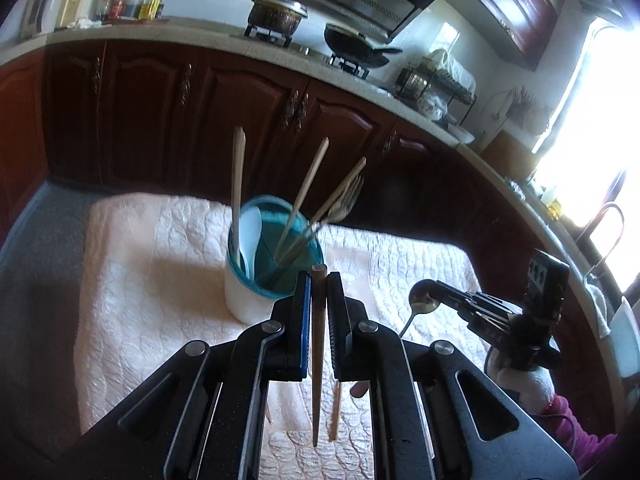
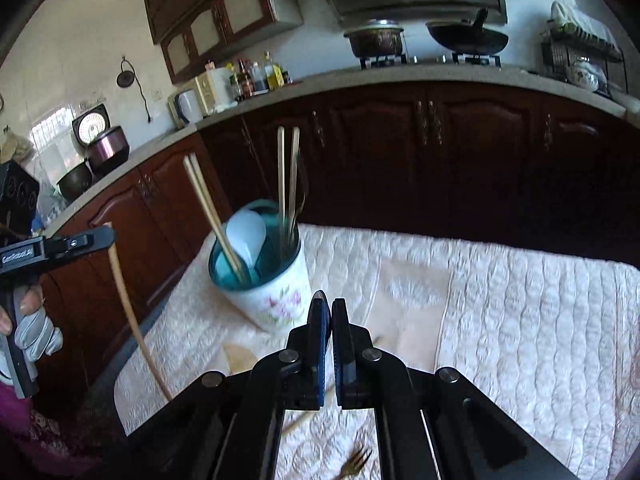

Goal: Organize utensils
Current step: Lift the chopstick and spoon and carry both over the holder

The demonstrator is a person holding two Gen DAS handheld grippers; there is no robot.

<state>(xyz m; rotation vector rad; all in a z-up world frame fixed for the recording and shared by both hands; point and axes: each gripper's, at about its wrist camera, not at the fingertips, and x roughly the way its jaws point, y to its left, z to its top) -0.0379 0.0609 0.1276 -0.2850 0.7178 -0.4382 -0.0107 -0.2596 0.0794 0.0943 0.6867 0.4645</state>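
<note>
Left gripper (image 1: 319, 280): clamped on a wooden chopstick (image 1: 318, 360), hanging tip-down above the quilted cloth (image 1: 160, 280).
Right gripper (image 1: 434, 292): closed on a metal spoon (image 1: 422, 300), bowl up by the jaws, handle hanging below.
Holder (image 2: 272, 296): floral cup near the cloth's far edge, already carrying chopsticks, a fork and a white spoon.
Left to do: a gold fork (image 2: 356, 460) and a wooden piece (image 2: 240, 354) lie on the cloth's near side.
In the way: upright handles crowd the cup's mouth, so I'd expect a careful drop.

quilted cloth (image 2: 520, 320) bears holder cup (image 2: 276, 300), fork (image 2: 356, 462), chopstick (image 1: 335, 412)
</note>
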